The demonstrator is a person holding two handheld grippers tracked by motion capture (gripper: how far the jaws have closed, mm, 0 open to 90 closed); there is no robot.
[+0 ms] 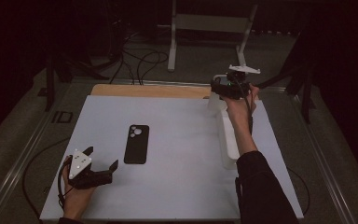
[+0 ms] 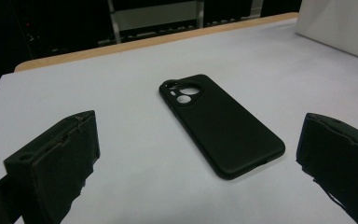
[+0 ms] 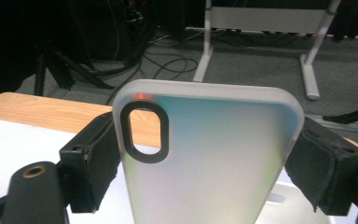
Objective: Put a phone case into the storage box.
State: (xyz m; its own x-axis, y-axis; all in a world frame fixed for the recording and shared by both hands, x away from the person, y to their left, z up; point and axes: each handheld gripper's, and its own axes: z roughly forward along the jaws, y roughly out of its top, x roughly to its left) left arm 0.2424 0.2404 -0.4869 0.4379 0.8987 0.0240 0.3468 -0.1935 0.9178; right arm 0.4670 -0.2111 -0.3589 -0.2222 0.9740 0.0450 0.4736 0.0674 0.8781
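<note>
Near the far right corner of the table (image 1: 177, 196) my right gripper (image 1: 223, 86) holds a frosted translucent phone case (image 3: 209, 158) upright, its jaws spread wide and pressing the case's two long edges. Toward the near left edge, my left gripper (image 2: 200, 154) rests with jaws wide open and empty. A black phone case (image 1: 136, 143) lies flat just ahead of it, long axis running away from me, nearer my left hand (image 1: 77, 196).

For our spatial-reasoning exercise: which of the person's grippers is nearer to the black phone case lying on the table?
Left. The left gripper sits open just beside the black phone case; the right gripper is across the table, holding a translucent phone case.
</note>
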